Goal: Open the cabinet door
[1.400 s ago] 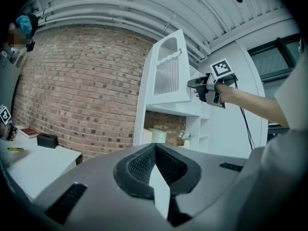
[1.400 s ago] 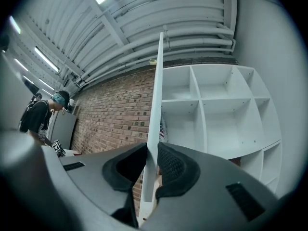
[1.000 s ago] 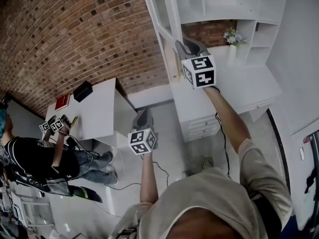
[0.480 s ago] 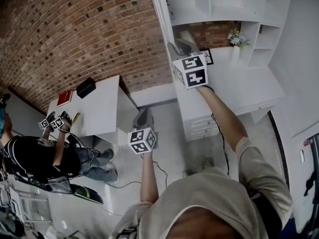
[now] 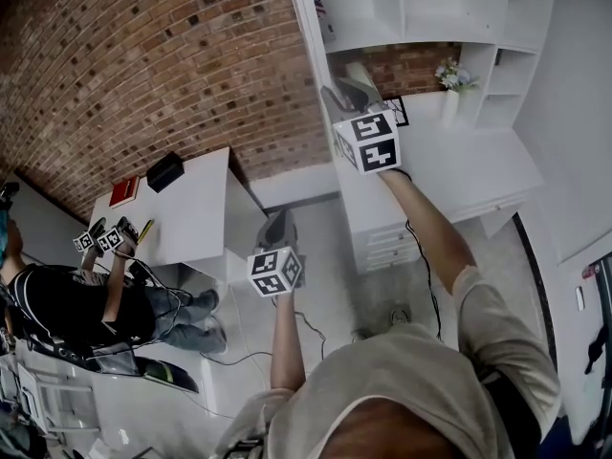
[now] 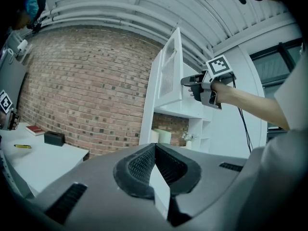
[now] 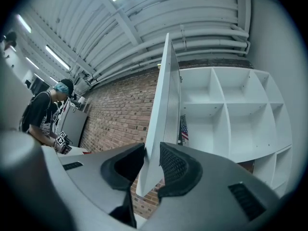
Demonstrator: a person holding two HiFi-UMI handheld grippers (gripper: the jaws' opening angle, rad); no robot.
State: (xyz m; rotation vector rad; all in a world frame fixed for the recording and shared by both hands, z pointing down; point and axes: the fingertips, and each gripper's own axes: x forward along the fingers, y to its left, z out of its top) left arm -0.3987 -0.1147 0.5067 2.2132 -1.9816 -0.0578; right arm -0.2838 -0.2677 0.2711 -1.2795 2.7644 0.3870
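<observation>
Brick wall point(image 5: 143, 55) behind; R claw point(image 7: 152, 163) pinched cabinet door point(image 7: 163, 100) edge w/ jaws opening; L claw point(image 6: 155, 167) was closed, empty, lower down.

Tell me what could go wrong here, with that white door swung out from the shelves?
1. The fingers of the right gripper are opening while the thin edge of the white cabinet door sits between them, so the door might slip free and swing on its own.
2. The door stands out towards the red brick wall; pushed further, it may knock against it.
</observation>
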